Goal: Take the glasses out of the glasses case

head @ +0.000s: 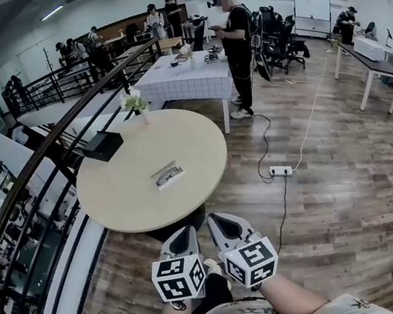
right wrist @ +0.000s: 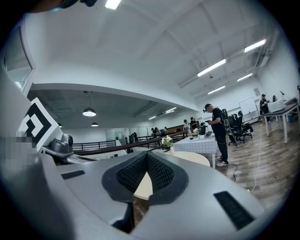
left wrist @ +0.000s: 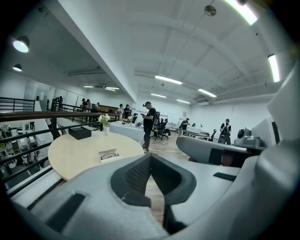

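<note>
A white glasses case [head: 167,174] lies open on the round beige table [head: 128,194], with dark-framed glasses [head: 168,172] inside it. In the left gripper view the case [left wrist: 108,155] sits well beyond the jaws. Both grippers hang low in front of the person, short of the table's near edge and side by side. My left gripper [head: 186,232] is shut and holds nothing; its jaws meet at the tip [left wrist: 150,157]. My right gripper [head: 214,220] is likewise shut and empty [right wrist: 146,154].
A black box [head: 102,145] and a small vase of flowers [head: 136,103] stand at the table's far side. A dark railing [head: 26,175] curves along the left. A person [head: 237,47] stands by a checked-cloth table [head: 189,75]; a power strip and cable [head: 280,171] lie on the wooden floor.
</note>
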Motion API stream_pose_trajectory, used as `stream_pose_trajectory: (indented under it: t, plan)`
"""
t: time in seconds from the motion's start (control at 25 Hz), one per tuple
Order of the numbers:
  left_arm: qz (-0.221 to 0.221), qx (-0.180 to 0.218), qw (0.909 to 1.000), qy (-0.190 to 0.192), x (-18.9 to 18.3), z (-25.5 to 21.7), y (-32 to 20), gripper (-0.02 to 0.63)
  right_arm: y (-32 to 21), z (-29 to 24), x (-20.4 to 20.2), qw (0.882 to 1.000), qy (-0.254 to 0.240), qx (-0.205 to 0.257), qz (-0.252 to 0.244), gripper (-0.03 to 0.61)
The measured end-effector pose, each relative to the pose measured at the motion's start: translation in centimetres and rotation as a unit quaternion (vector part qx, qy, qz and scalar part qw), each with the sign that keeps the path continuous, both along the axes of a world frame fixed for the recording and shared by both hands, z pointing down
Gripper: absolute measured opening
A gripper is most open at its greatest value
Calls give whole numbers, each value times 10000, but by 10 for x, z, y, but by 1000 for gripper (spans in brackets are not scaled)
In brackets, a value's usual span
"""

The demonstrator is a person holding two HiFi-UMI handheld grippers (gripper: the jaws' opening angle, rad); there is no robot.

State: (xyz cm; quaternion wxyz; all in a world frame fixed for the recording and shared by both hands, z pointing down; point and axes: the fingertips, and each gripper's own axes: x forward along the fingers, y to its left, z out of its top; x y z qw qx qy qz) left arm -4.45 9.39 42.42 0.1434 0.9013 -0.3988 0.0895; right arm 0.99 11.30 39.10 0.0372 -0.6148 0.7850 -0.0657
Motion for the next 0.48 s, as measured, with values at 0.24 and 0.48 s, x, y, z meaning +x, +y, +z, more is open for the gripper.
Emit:
stream_pose_trajectory:
  t: [0.24,0.48]
  plan:
    - [-30,24,9998,176,6,-1,-24,12,-20,4,5,9999,116,-25,-32,15]
    - [-25,-59,9998,207,14,6,-54,12,-52,12,9,9998,-9,-141,-135,15]
